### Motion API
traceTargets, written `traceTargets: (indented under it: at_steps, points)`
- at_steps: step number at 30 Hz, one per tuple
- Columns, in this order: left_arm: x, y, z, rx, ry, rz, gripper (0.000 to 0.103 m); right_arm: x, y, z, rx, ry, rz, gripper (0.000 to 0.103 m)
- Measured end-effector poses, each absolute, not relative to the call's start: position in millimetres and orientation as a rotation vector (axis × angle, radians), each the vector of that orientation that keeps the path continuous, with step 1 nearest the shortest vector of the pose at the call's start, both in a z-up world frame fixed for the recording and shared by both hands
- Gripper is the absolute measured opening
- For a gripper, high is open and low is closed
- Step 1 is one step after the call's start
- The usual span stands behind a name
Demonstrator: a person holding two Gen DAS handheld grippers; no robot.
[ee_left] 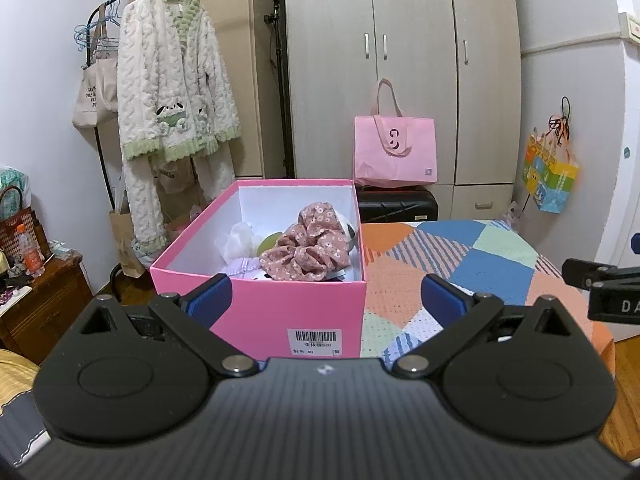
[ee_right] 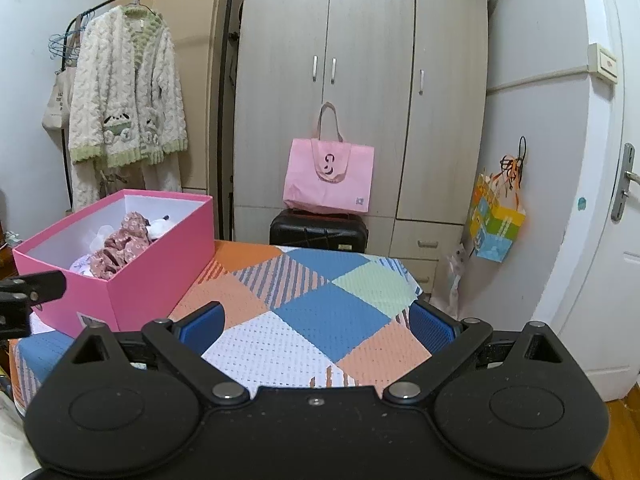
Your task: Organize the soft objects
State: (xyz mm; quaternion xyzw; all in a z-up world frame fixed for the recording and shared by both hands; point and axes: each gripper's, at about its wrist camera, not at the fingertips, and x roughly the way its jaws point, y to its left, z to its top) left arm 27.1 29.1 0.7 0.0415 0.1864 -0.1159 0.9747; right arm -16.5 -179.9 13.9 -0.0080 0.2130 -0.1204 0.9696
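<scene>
Pink cardboard fills the left of my working area: the pink box (ee_left: pixel 260 312) sits open at the left edge of the table, which is covered by a patchwork cloth (ee_right: pixel 332 312) in orange, blue, mint and white squares. Inside the box I can see the soft things heaped toward its right wall: a floral scrunchie (ee_left: pixel 308 246) in dusty pink on top, a white fluffy piece (ee_left: pixel 238 242) to its left, something green (ee_left: pixel 269 242) between them, a bit of lilac fabric (ee_left: pixel 245 266) near the front wall, and a white plush with black patches (ee_right: pixel 160 226) behind the scrunchie. A barcode label (ee_left: pixel 315 342) is stuck low on the box's near face. My left gripper (ee_left: pixel 326 300) hangs just in front of that face, its blue-padded fingers spread wide with nothing between them. Moving right, my right gripper (ee_right: pixel 316 326) hovers over the bare middle of the cloth, likewise spread wide and empty, well apart from the box. Beyond the table's far edge a pink tote bag (ee_right: pixel 330 176) rests on a black suitcase (ee_right: pixel 318 234) against the wardrobe (ee_right: pixel 360 80).
</scene>
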Motion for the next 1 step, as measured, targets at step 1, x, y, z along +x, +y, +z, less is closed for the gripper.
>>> traceTargets:
  at_steps: [1]
  points:
    - [27.2,28.9,0.8,0.086,0.374,-0.232,0.102,-15.8,-180.2,13.5,-0.014,0.433,-0.246,0.100]
